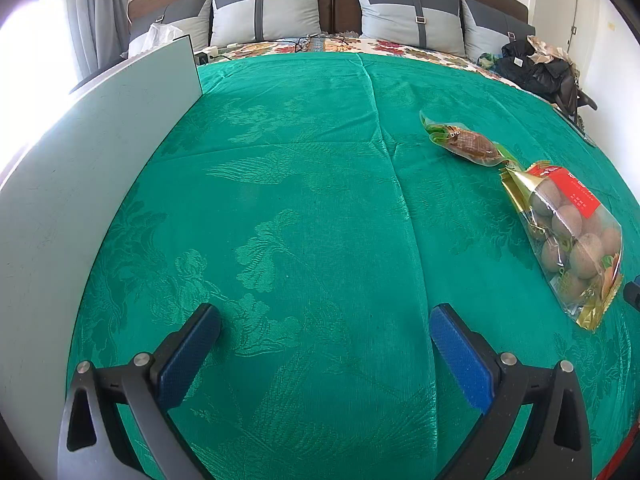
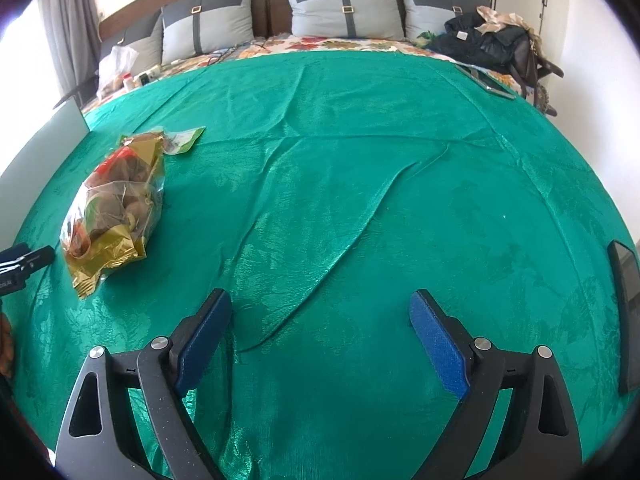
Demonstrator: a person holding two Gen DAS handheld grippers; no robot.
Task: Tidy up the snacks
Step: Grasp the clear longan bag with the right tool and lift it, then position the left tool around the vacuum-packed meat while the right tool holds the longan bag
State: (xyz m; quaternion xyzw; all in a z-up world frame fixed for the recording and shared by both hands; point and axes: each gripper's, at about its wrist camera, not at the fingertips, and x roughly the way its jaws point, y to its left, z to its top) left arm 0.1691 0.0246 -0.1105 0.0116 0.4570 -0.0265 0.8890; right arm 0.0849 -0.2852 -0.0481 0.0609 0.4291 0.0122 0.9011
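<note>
A clear and gold bag of round brown snacks (image 1: 568, 236) with a red label lies on the green bedspread at the right of the left wrist view. Beyond it rests a smaller green-ended packet holding a brown snack (image 1: 468, 142). My left gripper (image 1: 326, 316) hangs open over bare cloth, well left of both. In the right wrist view the same bag (image 2: 116, 204) lies at the left, with the small packet (image 2: 182, 138) behind it. My right gripper (image 2: 322, 304) stands open above the wrinkled cloth, to the right of the bag, with nothing between its pads.
A pale flat board (image 1: 100, 152) stands along the bed's left side. Grey pillows (image 1: 264, 10) line the headboard. Dark clothes and a bag (image 2: 484, 42) are piled at the far right corner. A dark flat device (image 2: 626, 320) lies at the right edge, another (image 2: 486, 80) farther back.
</note>
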